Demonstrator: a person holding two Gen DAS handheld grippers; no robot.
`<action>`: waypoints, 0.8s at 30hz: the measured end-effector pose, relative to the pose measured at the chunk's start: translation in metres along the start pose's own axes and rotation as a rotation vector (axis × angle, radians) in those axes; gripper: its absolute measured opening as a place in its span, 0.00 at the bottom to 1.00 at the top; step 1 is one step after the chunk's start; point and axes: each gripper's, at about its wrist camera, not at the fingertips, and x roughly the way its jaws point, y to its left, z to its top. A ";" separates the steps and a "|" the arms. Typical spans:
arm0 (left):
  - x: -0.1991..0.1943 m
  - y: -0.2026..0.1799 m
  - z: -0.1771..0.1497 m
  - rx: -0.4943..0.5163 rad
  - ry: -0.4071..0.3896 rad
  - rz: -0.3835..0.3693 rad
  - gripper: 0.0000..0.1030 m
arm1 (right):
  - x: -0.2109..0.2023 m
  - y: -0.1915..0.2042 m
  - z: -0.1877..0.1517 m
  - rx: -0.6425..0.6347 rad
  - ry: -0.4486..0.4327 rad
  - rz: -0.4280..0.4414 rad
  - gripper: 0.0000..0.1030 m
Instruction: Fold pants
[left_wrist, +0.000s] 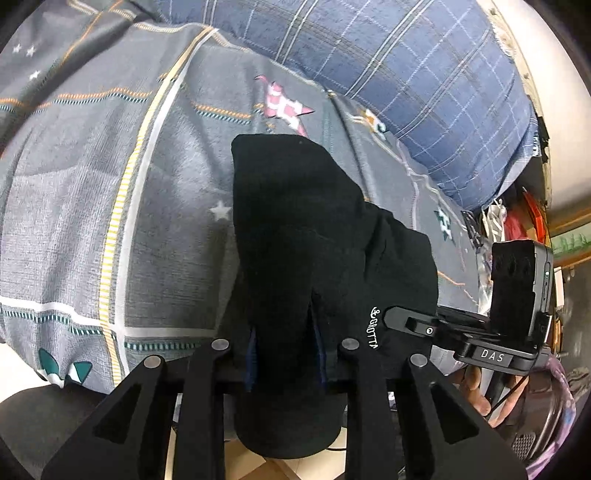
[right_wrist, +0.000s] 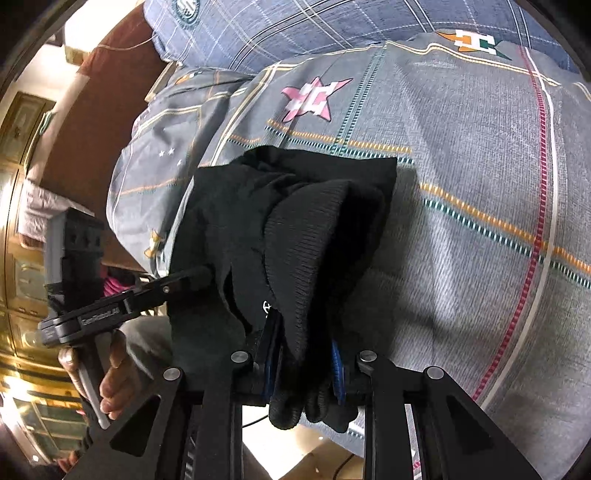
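The black pants (left_wrist: 306, 229) lie bunched on the grey patterned bedsheet (left_wrist: 74, 206), which serves as the reference surface throughout. In the left wrist view, the left gripper (left_wrist: 284, 354) has its fingers closed on a fold of the pants, the dark cloth filling the space between the blue-edged pads (left_wrist: 252, 354) and hanging down below them. The rest of the garment runs forward from that grip across the bedsheet, ending short of the pink star motif (left_wrist: 286, 107). White lettering on the pants (left_wrist: 372, 328) shows just beside the tip of the right gripper (left_wrist: 397, 314), which enters from the right side and reaches into the fabric. In the right wrist view, the right gripper (right_wrist: 304, 363) is likewise clamped on the pants (right_wrist: 295, 221), a ribbed band of cloth (right_wrist: 306, 243) passing between its blue pads (right_wrist: 337, 369) and drooping beneath. The left gripper (right_wrist: 201, 275) comes in from the left with its tip buried in the garment's edge, held by a hand (right_wrist: 107, 376). A blue plaid pillow (left_wrist: 406, 74) rests on the far side of the bedsheet, beyond the pants. The near edge of the bedsheet drops away under both tools.
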 end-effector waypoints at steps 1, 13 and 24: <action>-0.004 -0.005 0.001 0.005 -0.013 -0.013 0.20 | -0.006 0.000 0.000 -0.002 -0.015 0.007 0.22; -0.013 -0.106 0.078 0.177 -0.118 -0.117 0.20 | -0.125 -0.023 0.027 0.005 -0.307 0.008 0.22; 0.104 -0.090 0.150 0.124 -0.009 -0.118 0.20 | -0.090 -0.111 0.114 0.188 -0.277 -0.068 0.22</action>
